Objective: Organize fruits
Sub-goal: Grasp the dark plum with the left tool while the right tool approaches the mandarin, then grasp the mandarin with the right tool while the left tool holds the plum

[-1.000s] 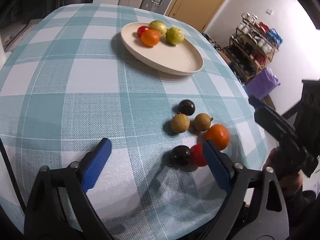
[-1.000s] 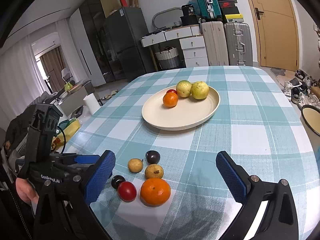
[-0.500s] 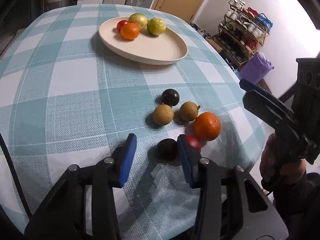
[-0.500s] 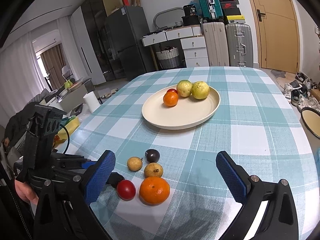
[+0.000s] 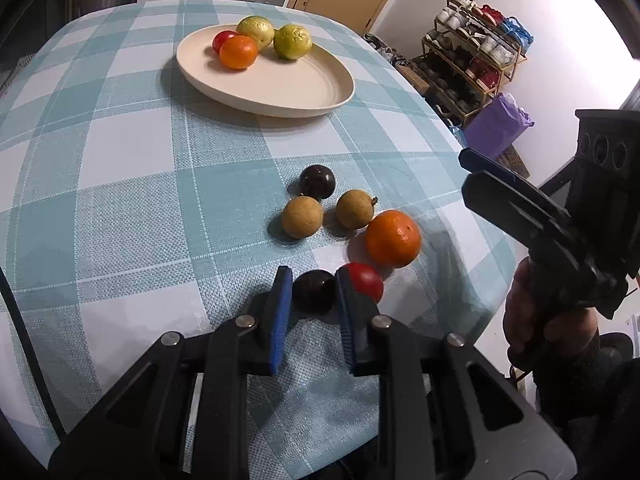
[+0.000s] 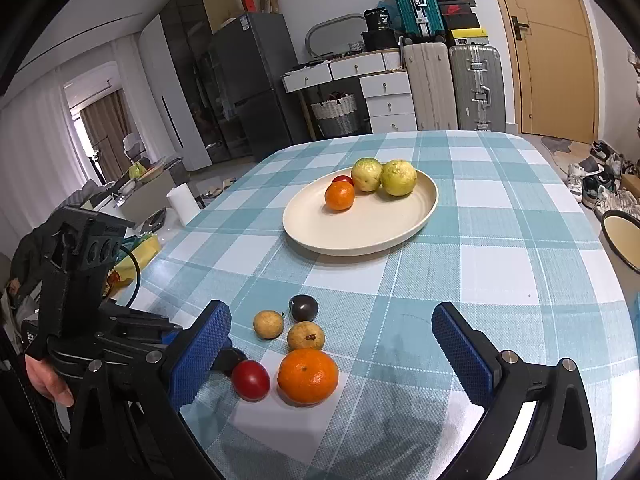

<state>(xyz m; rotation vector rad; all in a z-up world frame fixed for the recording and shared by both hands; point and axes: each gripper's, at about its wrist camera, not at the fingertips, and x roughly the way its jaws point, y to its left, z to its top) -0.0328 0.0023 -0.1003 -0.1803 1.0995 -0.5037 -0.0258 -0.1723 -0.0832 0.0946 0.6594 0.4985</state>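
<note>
A: We see the left gripper [image 5: 310,294] pinching a dark plum [image 5: 313,291], its blue pads [image 5: 280,312] pressed on either side, the fruit resting on the checked tablecloth [image 5: 120,184] near the tabletop's near edge.

B: And just beside it we find a red tomato [image 5: 364,280] against the right pad, with an orange [image 5: 393,238] close by.

A: We see the right gripper [image 6: 332,344] with its fingers [image 6: 464,344] spread wide and holding nothing, above that same cluster.

B: Farther toward the tabletop's middle, we note the cream plate [image 6: 360,232] carrying four fruits.
</note>
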